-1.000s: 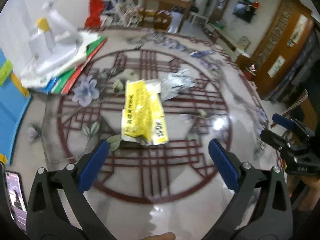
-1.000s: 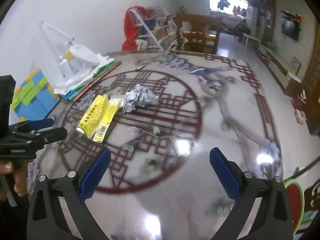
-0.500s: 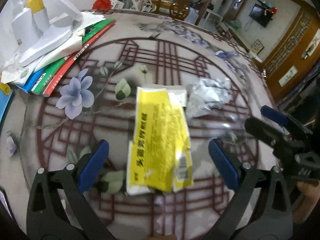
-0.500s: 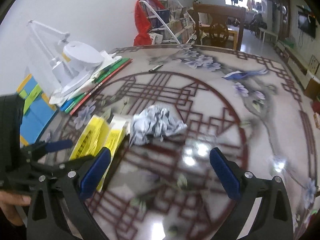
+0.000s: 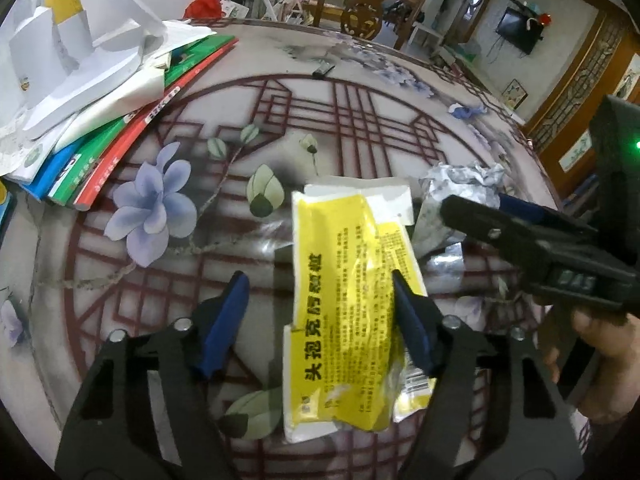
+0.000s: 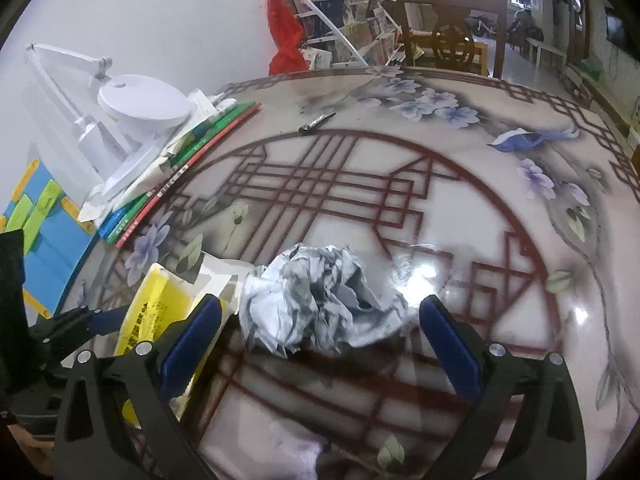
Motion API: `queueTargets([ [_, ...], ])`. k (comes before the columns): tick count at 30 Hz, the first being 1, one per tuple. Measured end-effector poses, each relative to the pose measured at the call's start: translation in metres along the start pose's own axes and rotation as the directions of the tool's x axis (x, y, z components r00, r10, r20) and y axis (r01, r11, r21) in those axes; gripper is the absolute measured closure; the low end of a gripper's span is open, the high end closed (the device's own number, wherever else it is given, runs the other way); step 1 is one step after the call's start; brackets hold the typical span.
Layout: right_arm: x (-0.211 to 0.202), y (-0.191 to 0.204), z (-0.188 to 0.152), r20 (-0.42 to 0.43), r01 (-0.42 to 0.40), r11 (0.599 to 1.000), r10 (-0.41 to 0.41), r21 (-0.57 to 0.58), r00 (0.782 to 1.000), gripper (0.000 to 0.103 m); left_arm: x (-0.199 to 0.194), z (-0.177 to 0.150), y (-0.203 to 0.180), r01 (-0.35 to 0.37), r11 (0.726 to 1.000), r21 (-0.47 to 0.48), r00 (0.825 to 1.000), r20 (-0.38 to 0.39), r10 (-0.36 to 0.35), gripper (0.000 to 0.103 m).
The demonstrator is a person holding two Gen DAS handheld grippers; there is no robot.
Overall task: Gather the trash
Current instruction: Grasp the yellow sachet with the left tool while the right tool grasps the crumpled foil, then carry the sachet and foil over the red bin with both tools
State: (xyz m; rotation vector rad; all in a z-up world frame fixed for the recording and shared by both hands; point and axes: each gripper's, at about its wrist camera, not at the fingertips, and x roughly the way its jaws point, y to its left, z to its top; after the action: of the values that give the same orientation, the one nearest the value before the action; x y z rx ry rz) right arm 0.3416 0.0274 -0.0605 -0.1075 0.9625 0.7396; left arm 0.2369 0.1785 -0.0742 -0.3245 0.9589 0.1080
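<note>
A flat yellow packet [image 5: 344, 300] with black print lies on the patterned table [image 5: 360, 128]. My left gripper [image 5: 318, 280] is low over it, jaws closing. The right finger overlaps the packet's right edge; the left finger stands clear on bare table. Just right of the packet lies a crumpled grey-white paper ball [image 5: 460, 178]. In the right wrist view that ball [image 6: 316, 300] sits between the wide-apart fingers of my right gripper [image 6: 320, 308], untouched by either pad. The packet [image 6: 160, 312] and the left gripper [image 6: 100, 316] show at lower left there.
A stack of books [image 5: 120, 140] under a white desk lamp [image 6: 140, 108] fills the table's left side, beside a blue toy box [image 6: 44, 240]. A small dark pen-like object [image 6: 318, 122] lies farther back. A wooden chair [image 6: 452, 36] stands behind the table.
Both grippers have come down and closer to the trash. The left jaws have narrowed around the yellow packet. The right gripper has moved left and now straddles the paper ball.
</note>
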Motion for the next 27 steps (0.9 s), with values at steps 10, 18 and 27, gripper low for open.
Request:
queueTargets([
  [10,0.003,0.009,-0.009,0.018,0.015,1.0,-0.015,-0.015,1.0,0.038,-0.001,0.0,-0.014,0.026,0.998,0.052,1.0,0.009,-0.027,0.06],
  [18,-0.014,0.003,-0.019,0.025,0.028,1.0,-0.029,0.01,0.999,0.044,-0.012,-0.006,-0.013,0.002,0.998,0.061,1.0,0.027,-0.004,0.063],
  [27,-0.061,0.004,-0.034,0.069,0.044,0.999,-0.045,0.021,0.997,0.044,-0.036,-0.011,-0.02,-0.003,0.998,0.058,0.999,0.053,0.0,0.063],
])
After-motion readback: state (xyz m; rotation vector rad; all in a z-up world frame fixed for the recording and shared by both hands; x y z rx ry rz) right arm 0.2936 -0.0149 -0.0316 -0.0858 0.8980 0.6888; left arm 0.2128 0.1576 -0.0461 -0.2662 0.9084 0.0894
